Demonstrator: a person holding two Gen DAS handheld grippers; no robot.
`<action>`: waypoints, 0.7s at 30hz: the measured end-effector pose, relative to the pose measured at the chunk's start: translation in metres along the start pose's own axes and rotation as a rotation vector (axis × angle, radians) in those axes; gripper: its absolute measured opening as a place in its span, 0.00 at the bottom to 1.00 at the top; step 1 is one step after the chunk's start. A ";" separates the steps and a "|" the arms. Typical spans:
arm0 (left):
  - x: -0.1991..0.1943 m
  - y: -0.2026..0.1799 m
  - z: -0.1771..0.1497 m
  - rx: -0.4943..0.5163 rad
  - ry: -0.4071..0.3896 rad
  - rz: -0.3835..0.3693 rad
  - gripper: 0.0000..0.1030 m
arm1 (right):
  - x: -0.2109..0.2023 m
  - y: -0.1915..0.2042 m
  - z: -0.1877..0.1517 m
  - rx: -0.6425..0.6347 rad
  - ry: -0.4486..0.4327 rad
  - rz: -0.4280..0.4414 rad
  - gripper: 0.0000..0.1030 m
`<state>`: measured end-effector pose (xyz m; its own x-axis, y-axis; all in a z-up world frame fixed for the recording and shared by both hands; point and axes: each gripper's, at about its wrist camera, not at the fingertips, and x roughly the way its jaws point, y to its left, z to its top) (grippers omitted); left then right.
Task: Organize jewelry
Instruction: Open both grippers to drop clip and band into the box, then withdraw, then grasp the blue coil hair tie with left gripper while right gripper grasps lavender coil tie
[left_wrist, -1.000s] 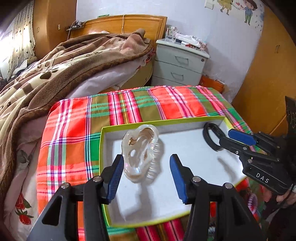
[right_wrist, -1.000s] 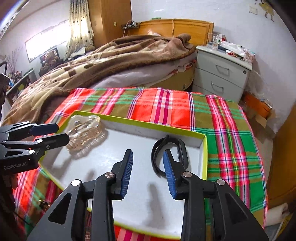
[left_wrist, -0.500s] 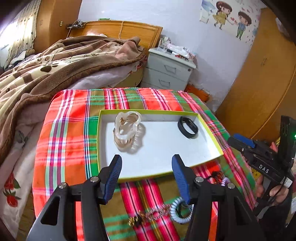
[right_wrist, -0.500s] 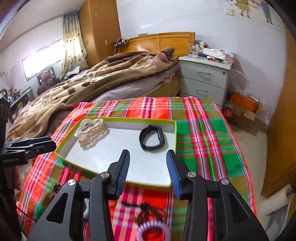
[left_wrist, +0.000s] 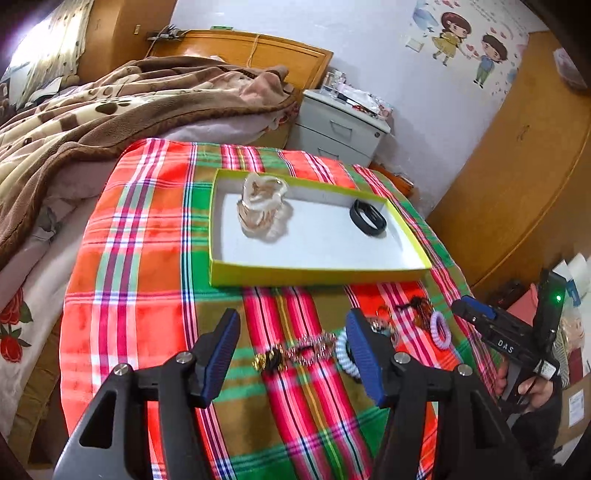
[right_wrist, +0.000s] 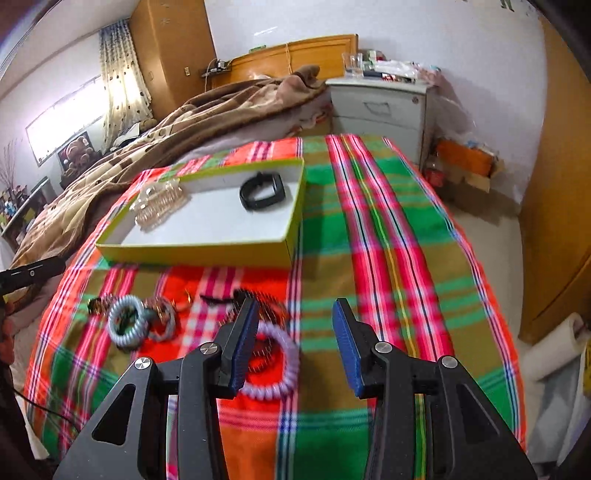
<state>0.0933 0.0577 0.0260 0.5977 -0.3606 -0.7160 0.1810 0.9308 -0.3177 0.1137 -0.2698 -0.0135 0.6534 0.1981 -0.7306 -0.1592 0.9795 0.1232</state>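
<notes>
A shallow yellow-green tray (left_wrist: 317, 275) (right_wrist: 195, 251) sits on the plaid cloth. It holds a clear hair claw (left_wrist: 262, 203) (right_wrist: 159, 203) and a black band (left_wrist: 368, 218) (right_wrist: 263, 192). Loose pieces lie in front of it: a gold chain (left_wrist: 295, 352), a pale blue spiral tie (right_wrist: 127, 326), a lilac spiral tie (right_wrist: 280, 369) (left_wrist: 441, 330) and a dark toothed clip (right_wrist: 266, 306). My left gripper (left_wrist: 293, 321) hovers over the chain, its jaws opening with nothing between them. Beside the lilac tie, my right gripper (right_wrist: 293, 314) (left_wrist: 476, 314) stands open and holds nothing.
The plaid cloth (right_wrist: 388, 229) covers a small table that drops off at right. A bed with a brown blanket (left_wrist: 110, 110) lies behind and left. A grey nightstand (right_wrist: 380, 107) stands at the back, and wooden wardrobe doors (left_wrist: 517, 166) are on the right.
Both grippers have pulled back from inside the tray to over the loose pieces in front of it. The claw and the black band stayed in the tray. Both pairs of jaws stand wider.
</notes>
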 end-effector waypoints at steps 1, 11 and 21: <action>0.000 -0.001 -0.003 0.009 0.006 -0.007 0.59 | 0.001 -0.003 -0.004 0.011 0.009 0.002 0.41; 0.010 -0.010 -0.024 -0.004 0.063 -0.061 0.58 | 0.011 -0.008 -0.016 0.002 0.067 0.051 0.41; 0.014 -0.030 -0.029 0.071 0.078 -0.033 0.58 | 0.014 0.001 -0.017 -0.063 0.084 0.049 0.13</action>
<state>0.0737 0.0235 0.0079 0.5281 -0.3923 -0.7531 0.2560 0.9192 -0.2993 0.1099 -0.2665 -0.0354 0.5800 0.2390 -0.7788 -0.2373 0.9641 0.1191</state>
